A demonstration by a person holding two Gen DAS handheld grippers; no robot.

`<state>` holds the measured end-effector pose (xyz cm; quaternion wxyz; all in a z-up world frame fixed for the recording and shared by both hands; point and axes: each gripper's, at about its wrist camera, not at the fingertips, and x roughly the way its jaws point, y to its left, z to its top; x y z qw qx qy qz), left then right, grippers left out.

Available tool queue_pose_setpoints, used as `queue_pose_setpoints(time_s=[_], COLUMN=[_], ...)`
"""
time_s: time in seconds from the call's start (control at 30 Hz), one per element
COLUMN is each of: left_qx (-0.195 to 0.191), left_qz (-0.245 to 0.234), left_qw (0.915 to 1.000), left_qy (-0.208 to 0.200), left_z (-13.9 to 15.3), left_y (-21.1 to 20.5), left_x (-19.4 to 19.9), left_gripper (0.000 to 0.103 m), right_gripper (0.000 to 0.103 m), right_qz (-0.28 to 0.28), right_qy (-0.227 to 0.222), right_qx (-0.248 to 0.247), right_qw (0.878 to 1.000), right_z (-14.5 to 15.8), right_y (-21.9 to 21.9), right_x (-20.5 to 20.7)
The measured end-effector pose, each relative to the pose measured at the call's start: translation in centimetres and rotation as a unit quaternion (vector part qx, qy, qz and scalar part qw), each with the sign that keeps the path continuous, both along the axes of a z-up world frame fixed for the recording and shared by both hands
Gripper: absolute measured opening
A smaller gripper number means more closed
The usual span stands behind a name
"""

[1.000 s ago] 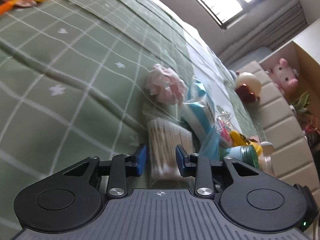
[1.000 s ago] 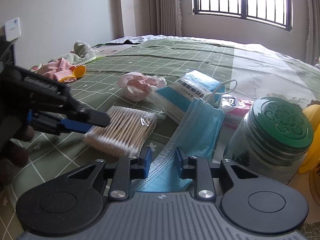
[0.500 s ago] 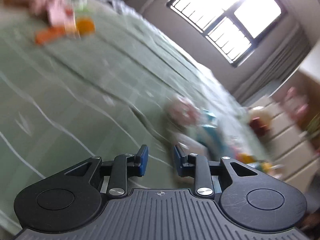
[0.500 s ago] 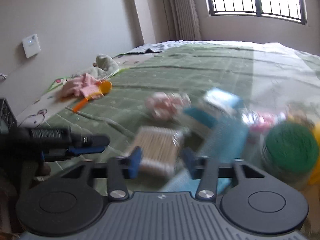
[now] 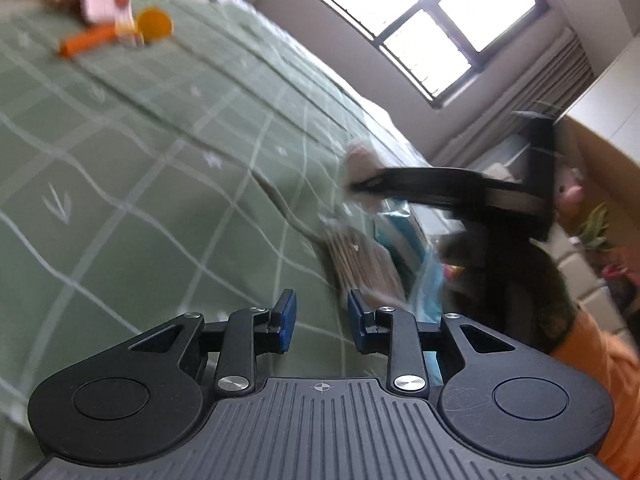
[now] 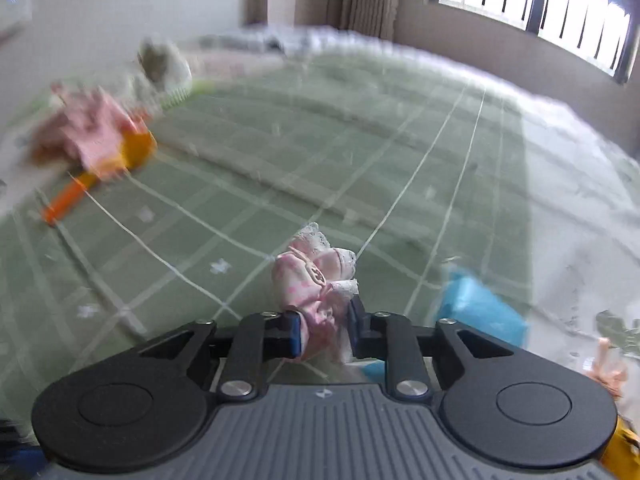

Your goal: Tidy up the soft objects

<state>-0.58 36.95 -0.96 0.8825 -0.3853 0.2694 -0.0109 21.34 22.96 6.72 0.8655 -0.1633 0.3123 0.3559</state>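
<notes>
My right gripper [image 6: 323,330] is shut on a crumpled pink-and-white lacy cloth [image 6: 316,280] and holds it above the green checked bedspread [image 6: 360,168]. In the left wrist view the right gripper shows as a dark blurred bar [image 5: 448,190] touching that pink cloth [image 5: 358,164]. My left gripper [image 5: 320,322] is open and empty, low over the bedspread [image 5: 140,160], just left of a pack of cotton swabs [image 5: 364,264]. A pile of pink cloth [image 6: 86,128] lies at the far left of the bed.
An orange scoop [image 6: 100,174] lies by the pink pile; it also shows in the left wrist view [image 5: 120,32]. A grey soft toy [image 6: 162,62] sits behind. A blue mask pack [image 6: 478,308] lies at the right. A window [image 5: 428,20] is beyond the bed.
My right gripper moved forward from over the blue mask, closed on the pink lacy cloth and lifted it. My left gripper drew back from the cotton swabs and stayed open.
</notes>
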Motion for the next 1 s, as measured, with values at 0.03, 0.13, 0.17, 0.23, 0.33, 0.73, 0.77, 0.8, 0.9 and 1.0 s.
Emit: queue_pose_setpoints(time_s=[0.03,0.13,0.17,0.23,0.33,0.73,0.77,0.8,0.9,1.0], left_qx=[-0.017,-0.058,-0.075,-0.109,-0.131,-0.050,-0.055,-0.059,-0.072,-0.113], left_qz=[-0.004,-0.007,-0.016,-0.033,-0.048,0.096,0.095,0.088,0.063,0.047], left_qw=[0.9998,0.9983,0.9970,0.9935,0.9902,0.9941,0.9939,0.9944,0.9954,0.9924], left_qy=[0.000,-0.003,-0.004,-0.002,0.004,0.001,0.001,-0.003,-0.010,-0.010], left_z=[-0.6,-1.2,-1.2,-1.3,-1.4,-0.8,-0.6,-0.5,-0.5,-1.5], left_y=[0.1,0.3,0.2,-0.4,-1.9,-0.1,0.3,0.6,0.9,0.6], left_x=[0.3,1.3,1.5,1.7,1.9,4.6,4.3,3.9,2.7,2.9], left_gripper=[0.030,0.029,0.029,0.029,0.029,0.029,0.029,0.030,0.030,0.029], right_gripper=[0.019,0.019,0.019,0.019,0.018,0.018,0.018,0.018,0.018,0.018], right_qz=[-0.007,-0.031,-0.037,-0.044,-0.036,-0.001,-0.005,-0.014,-0.036,-0.033], right_qy=[-0.015,-0.058,-0.077,-0.096,-0.087,0.021,0.027,0.039,0.101,0.150], right_qx=[0.005,0.006,0.001,-0.007,-0.003,0.021,0.007,-0.007,-0.013,0.021], right_qw=[1.000,0.998,0.996,0.994,0.996,1.000,1.000,0.999,0.994,0.988], right_z=[0.5,0.0,-0.6,-2.0,-3.3,1.0,0.4,-0.4,-2.8,-3.5], right_y=[-1.3,-4.9,-5.4,-5.8,-6.0,-1.1,-0.1,0.9,1.3,-0.1], right_x=[-1.2,-4.4,-5.2,-6.1,-6.1,0.1,1.0,1.8,3.0,2.3])
